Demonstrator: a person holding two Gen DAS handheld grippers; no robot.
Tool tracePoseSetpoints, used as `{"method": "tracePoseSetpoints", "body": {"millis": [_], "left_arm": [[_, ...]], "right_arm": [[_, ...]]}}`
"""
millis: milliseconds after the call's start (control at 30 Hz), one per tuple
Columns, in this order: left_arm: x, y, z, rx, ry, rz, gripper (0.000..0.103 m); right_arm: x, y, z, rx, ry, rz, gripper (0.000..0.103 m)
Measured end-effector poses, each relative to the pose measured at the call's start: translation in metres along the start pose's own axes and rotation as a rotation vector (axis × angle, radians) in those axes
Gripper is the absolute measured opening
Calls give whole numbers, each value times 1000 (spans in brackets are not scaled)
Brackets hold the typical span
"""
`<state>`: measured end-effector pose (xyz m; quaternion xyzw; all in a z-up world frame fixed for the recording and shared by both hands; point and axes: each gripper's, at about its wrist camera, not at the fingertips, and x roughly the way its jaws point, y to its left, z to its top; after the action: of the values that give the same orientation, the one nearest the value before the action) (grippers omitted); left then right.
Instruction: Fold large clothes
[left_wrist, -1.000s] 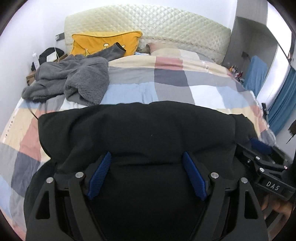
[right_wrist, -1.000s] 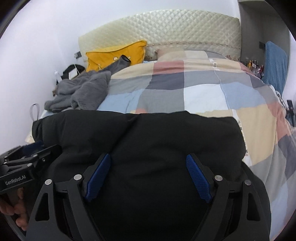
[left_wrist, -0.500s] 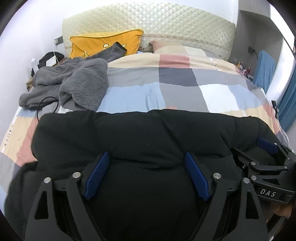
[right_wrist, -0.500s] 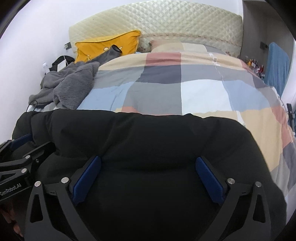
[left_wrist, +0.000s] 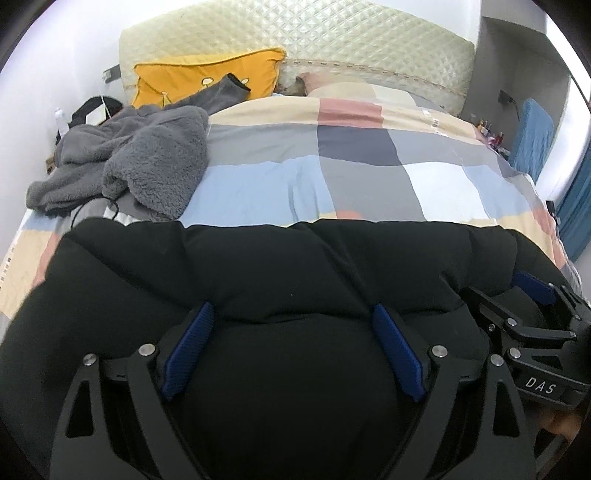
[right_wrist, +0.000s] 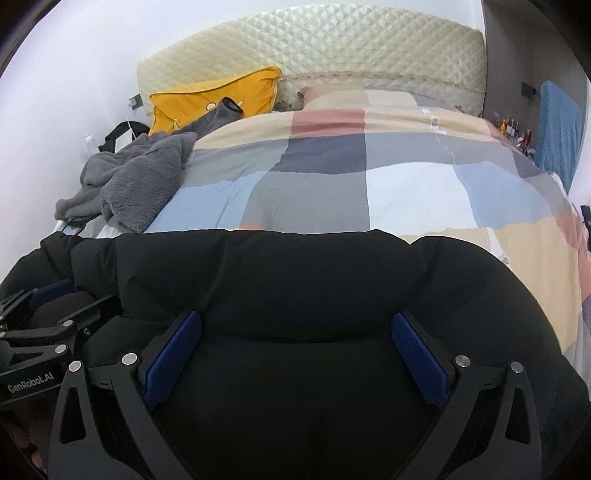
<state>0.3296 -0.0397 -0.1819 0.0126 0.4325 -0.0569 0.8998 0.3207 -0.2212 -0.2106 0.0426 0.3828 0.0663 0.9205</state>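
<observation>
A large black puffy jacket (left_wrist: 288, 273) lies across the near end of the bed and fills the lower half of both wrist views (right_wrist: 295, 288). My left gripper (left_wrist: 291, 314) has its blue-padded fingers spread wide, resting over a thick fold of the jacket. My right gripper (right_wrist: 295, 321) is also spread wide over the jacket to the right. Each gripper shows at the edge of the other's view: the right one (left_wrist: 532, 295) and the left one (right_wrist: 48, 295). The jacket's lower part is hidden below the fingers.
The bed has a checked quilt (left_wrist: 351, 166) in pastel blocks. A grey fleece garment (left_wrist: 140, 162) is heaped at the far left. A yellow pillow (left_wrist: 207, 77) leans on the quilted cream headboard (left_wrist: 295, 40). A blue item (right_wrist: 557, 125) hangs at the right.
Both views have shifted slightly as the grippers moved over the jacket. The right gripper's fingers have spread wider. The jacket's far edge now lies straighter across the bed.
</observation>
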Motion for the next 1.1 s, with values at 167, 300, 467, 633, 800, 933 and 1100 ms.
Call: {"method": "tracePoseSetpoints", "body": {"millis": [167, 300, 467, 633, 800, 933, 1100], "left_arm": [[-26, 9, -7, 43, -35, -9, 88], [-48, 34, -13, 5, -79, 1, 92], [-68, 61, -19, -5, -112, 55, 93], [-74, 82, -28, 16, -148, 135, 93], [-47, 94, -46, 12, -101, 107, 93], [-39, 98, -53, -27, -94, 70, 95], [-41, 97, -54, -34, -93, 67, 96]], "right_arm": [[-18, 0, -4, -32, -5, 67, 103], [-35, -8, -3, -24, -32, 69, 103], [-66, -29, -4, -16, -63, 60, 103], [-73, -54, -16, -29, -33, 29, 103], [-43, -71, -31, -2, 9, 16, 103], [-34, -69, -42, 4, -28, 8, 103], [-39, -69, -45, 26, -40, -1, 103]]}}
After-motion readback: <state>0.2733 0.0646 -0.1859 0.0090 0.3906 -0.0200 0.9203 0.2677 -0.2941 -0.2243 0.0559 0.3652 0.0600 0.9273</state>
